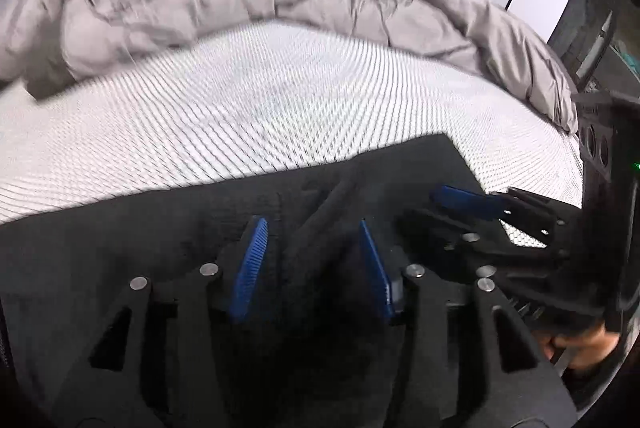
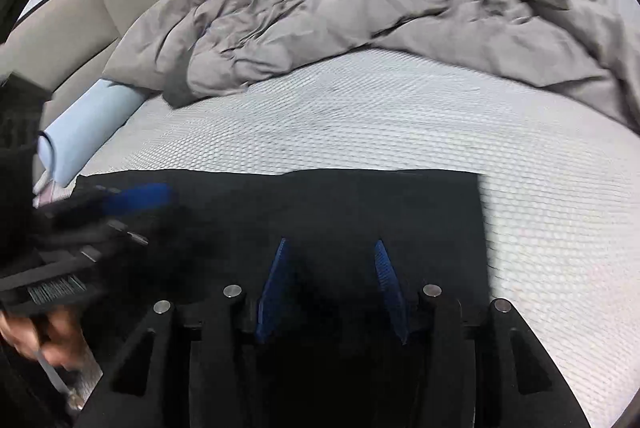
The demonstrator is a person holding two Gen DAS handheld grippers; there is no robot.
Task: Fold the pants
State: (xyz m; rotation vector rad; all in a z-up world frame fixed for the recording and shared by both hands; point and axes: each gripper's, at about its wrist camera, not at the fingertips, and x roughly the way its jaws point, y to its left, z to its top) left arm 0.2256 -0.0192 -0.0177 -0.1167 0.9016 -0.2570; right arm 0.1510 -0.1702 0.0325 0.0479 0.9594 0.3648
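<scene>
Black pants (image 2: 320, 203) flat on bed (image 2: 400, 115), directly under both tools, long axis crosswise. Left tool (image 1: 312, 252), right tool (image 2: 332, 280) side by side, equally near, both part-open, gripping nothing.

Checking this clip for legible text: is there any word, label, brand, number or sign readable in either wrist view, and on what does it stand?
None: no readable text in either view.
The black pants, white mattress cover and grey duvet carry no print or tag that shows.
The left gripper and right gripper bear no visible marking.
A small green light on the right gripper's body is only a glow, not a character.
</scene>
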